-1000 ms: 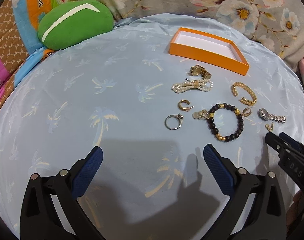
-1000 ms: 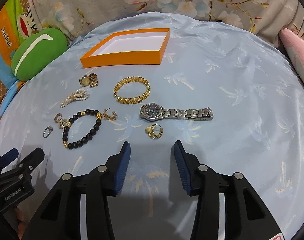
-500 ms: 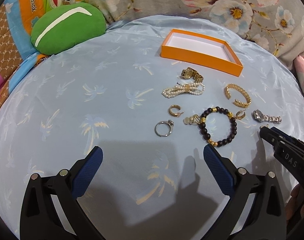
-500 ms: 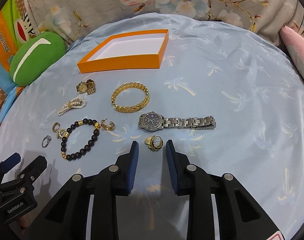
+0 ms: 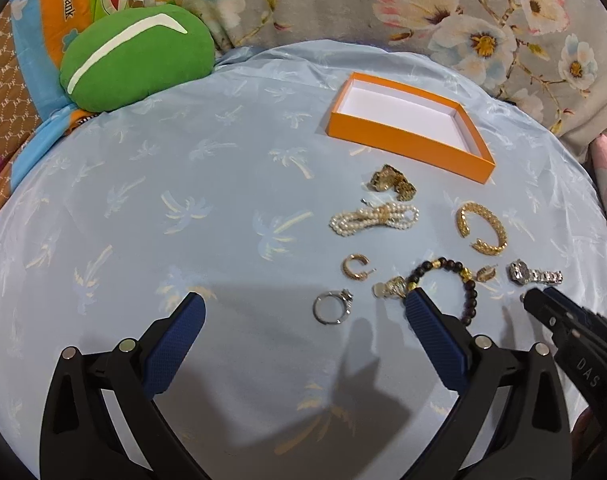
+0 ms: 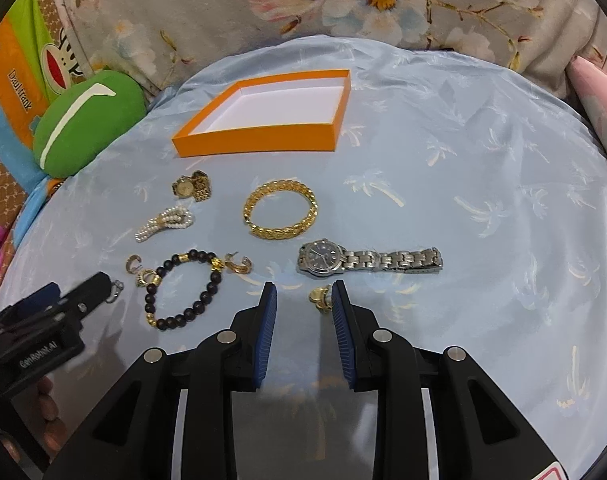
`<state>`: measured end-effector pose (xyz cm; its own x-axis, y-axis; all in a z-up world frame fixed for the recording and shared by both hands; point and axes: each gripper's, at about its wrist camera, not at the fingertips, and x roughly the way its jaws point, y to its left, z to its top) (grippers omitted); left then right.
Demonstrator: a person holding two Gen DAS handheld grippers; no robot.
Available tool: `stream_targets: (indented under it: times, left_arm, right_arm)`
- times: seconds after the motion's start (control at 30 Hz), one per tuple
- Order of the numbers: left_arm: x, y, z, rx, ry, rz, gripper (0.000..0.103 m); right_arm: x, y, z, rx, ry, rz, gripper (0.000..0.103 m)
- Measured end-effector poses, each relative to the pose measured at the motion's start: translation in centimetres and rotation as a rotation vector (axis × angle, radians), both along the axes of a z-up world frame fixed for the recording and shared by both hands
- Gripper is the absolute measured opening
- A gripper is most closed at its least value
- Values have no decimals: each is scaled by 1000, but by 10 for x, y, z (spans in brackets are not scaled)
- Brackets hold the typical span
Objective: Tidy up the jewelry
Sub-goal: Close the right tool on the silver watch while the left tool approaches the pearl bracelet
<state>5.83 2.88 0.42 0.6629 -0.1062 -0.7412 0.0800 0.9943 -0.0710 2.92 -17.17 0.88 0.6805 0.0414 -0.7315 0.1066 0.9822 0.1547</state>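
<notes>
Since the earlier frames, the right claw (image 6: pixel 303 300) has crept forward over the blue palm-print bed sheet (image 6: pixel 483 184) and its jaws have just been closing, so that the small gold ring (image 6: pixel 320 298) now lies between its blue pads, against the right one; the left pad stands clear of it, so the claw is not yet clenched on anything. Left claw (image 5: pixel 303 316) hovers released, jaws wide, its right fingertip over the near edge of the black bead bracelet (image 5: pixel 469 292), with a silver ring (image 5: pixel 332 308) lying between its tips. Beyond the right claw lie the steel wristwatch (image 6: pixel 367 260), the gold chain bangle (image 6: pixel 280 211), a small gold watch (image 6: pixel 191 187), a knotted pearl strand (image 6: pixel 164 222) and several gold hoop earrings (image 6: pixel 238 266). Farther back stands the open orange box (image 6: pixel 259 142), its white inside bare. A green cushion (image 6: pixel 83 124) rests at the sheet's left edge.
</notes>
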Motion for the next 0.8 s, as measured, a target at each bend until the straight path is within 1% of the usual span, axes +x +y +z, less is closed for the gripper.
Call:
stream_targets:
  times: [0.1,0.23,0.33,0.47,0.5,0.53,0.6,0.73,0.8]
  left_arm:
    - [-3,-5,-5,15,13,-19,98]
    - [-1,-6,-3,29,-2,-30,98]
    - [14,-9,4,51,-31,-44,98]
    - [44,-19,9,54,-34,-98,97]
    - [53,-24,7,62,-30,-111,96]
    - [58,-28,6,70,-24,-131,91]
    - [68,-38,0,88,-4,-169,86]
    - [78,-50,-12,118,35,-213,69]
    - [78,-51,-13,112,37,-220,67]
  right_arm:
    - [7,11,4,-2,-9,39,25]
    - [13,17,3,-13,-6,54,24]
    - [12,12,1,-28,-5,31,24]
    - [12,1,-3,-25,6,-3,25]
    - [11,-1,-3,-29,8,-8,25]
    - [11,-2,-4,-31,8,-11,25]
    - [10,-5,-4,-33,8,-17,26]
    - [9,-11,-5,-34,11,-27,28]
    - [8,-15,-7,-26,15,-33,29]
